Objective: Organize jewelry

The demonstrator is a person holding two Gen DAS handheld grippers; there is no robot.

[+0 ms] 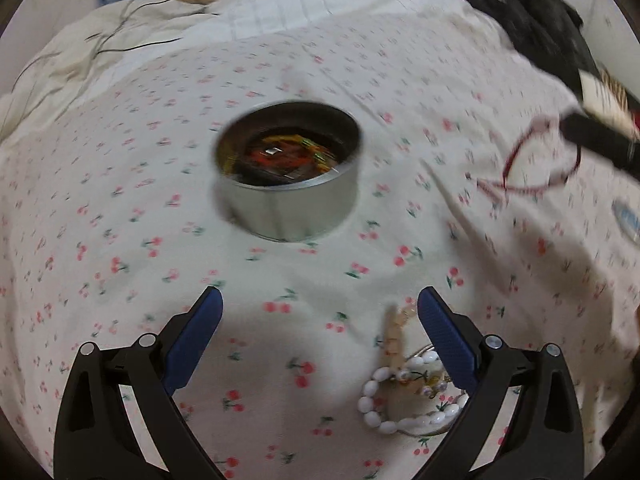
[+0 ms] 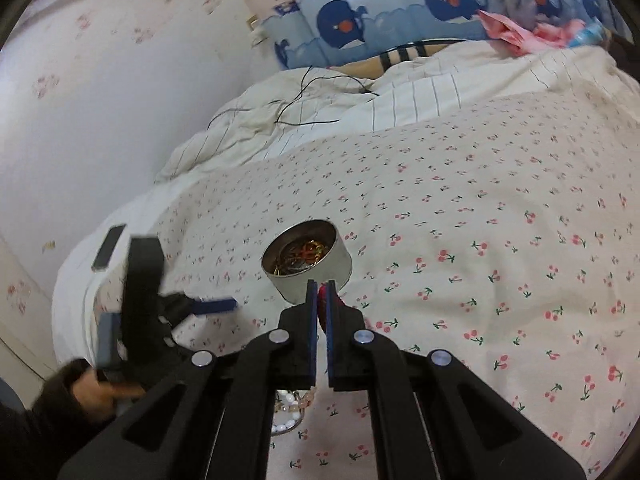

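A round metal tin (image 1: 288, 176) with colourful jewelry inside stands on the cherry-print bedsheet (image 1: 120, 240); it also shows in the right wrist view (image 2: 308, 260). My left gripper (image 1: 320, 304) is open and empty, above the sheet just short of the tin. A white bead bracelet with other pale pieces (image 1: 404, 392) lies by its right finger (image 1: 444, 332). My right gripper (image 2: 321, 286) is shut on a red beaded bracelet (image 2: 323, 292), which hangs in the air at the right of the left wrist view (image 1: 532, 160). The pale pieces show under the right gripper (image 2: 288, 408).
A rumpled striped blanket (image 2: 320, 120) with a thin black cable (image 2: 304, 96) lies at the far end of the bed. Dark clothing (image 1: 532, 28) sits at the far right. A wall (image 2: 100, 100) runs along the bed's left side. A phone (image 2: 108, 248) lies near the left edge.
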